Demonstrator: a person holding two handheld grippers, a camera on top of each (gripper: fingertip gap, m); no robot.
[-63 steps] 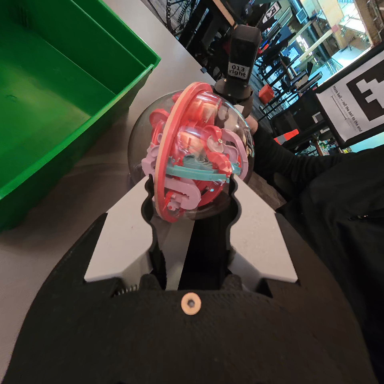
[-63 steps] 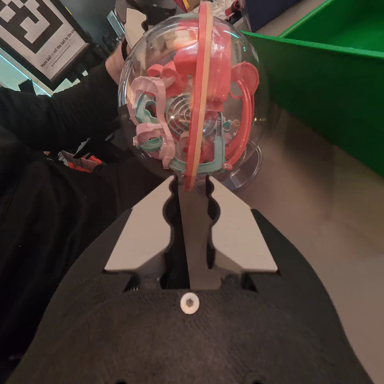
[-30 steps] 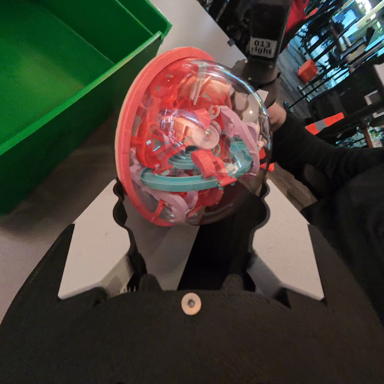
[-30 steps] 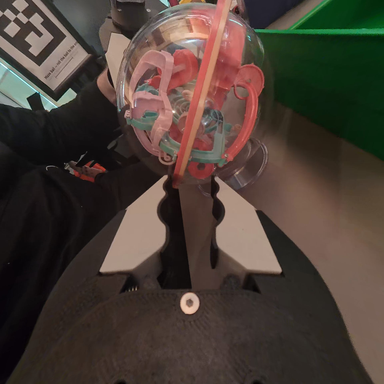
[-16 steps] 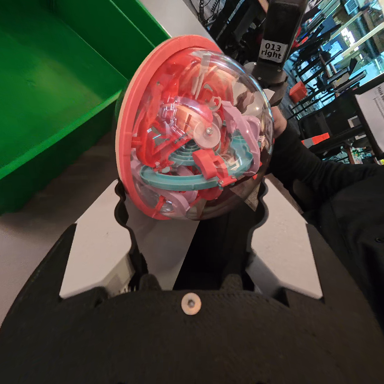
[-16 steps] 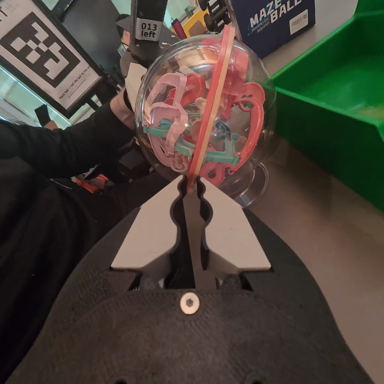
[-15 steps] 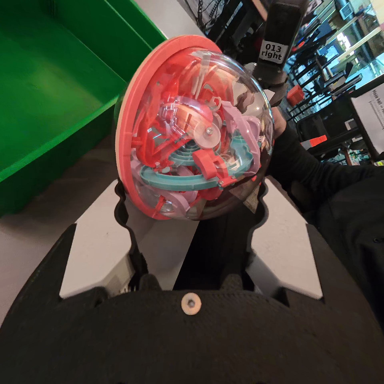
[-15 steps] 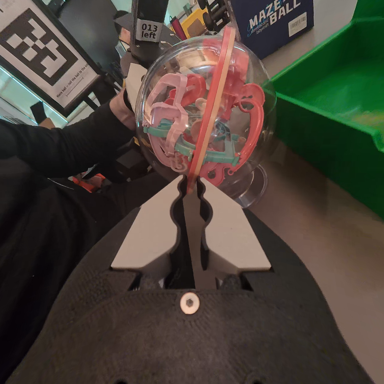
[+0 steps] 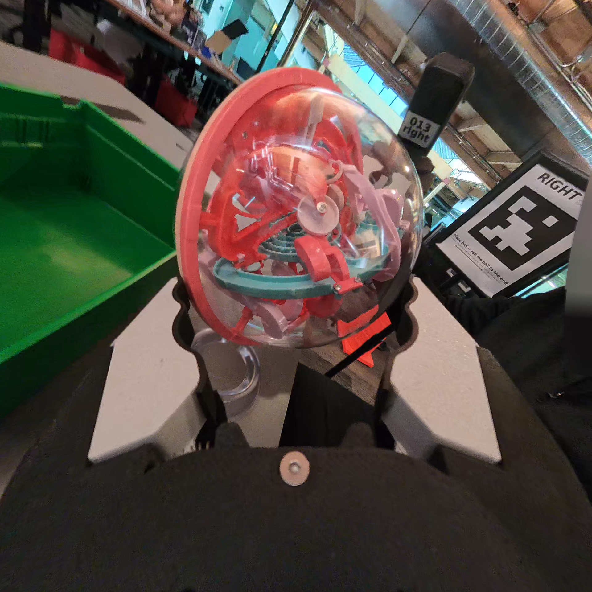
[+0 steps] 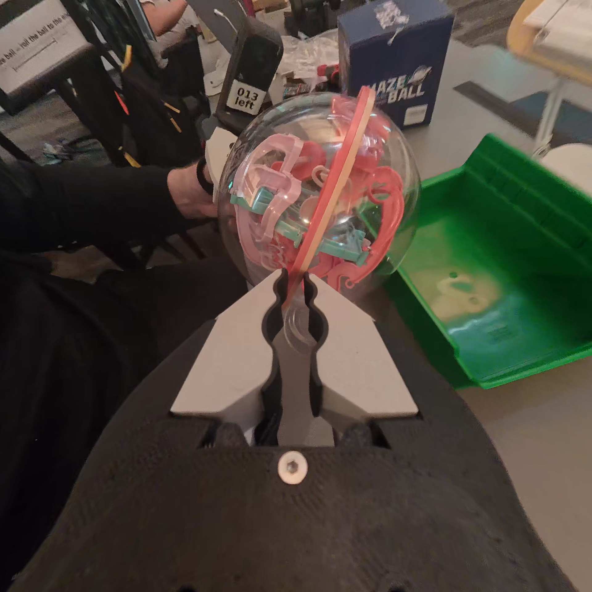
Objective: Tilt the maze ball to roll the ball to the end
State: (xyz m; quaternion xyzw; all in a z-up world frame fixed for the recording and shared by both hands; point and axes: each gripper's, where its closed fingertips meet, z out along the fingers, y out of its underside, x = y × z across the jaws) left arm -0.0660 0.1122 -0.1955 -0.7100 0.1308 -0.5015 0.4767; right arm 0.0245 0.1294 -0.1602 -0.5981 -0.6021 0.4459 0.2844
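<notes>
The maze ball (image 9: 298, 208) is a clear sphere with a red rim and red, pink and teal tracks inside. It is held in the air, with its rim tilted. My left gripper (image 9: 294, 288) is spread wide and shut on the sphere's two sides. My right gripper (image 10: 295, 278) is nearly closed and pinches the red rim (image 10: 333, 192) at the bottom of the maze ball (image 10: 317, 198). Each gripper shows behind the ball in the other's view: the right one (image 9: 429, 112), the left one (image 10: 246, 80). I cannot pick out the small rolling ball inside.
The clear round stand (image 9: 237, 368) sits on the grey table under the ball, also seen between the right fingers (image 10: 296, 333). A green bin (image 9: 64, 240) (image 10: 496, 272) stands beside it. A dark blue box (image 10: 397, 64) is at the back. A framed marker sign (image 9: 525, 230) stands nearby.
Both grippers have raised the maze ball off the table and rocked it. The views now take in more of the room, and the stand shows below the ball. Both grips are unchanged.
</notes>
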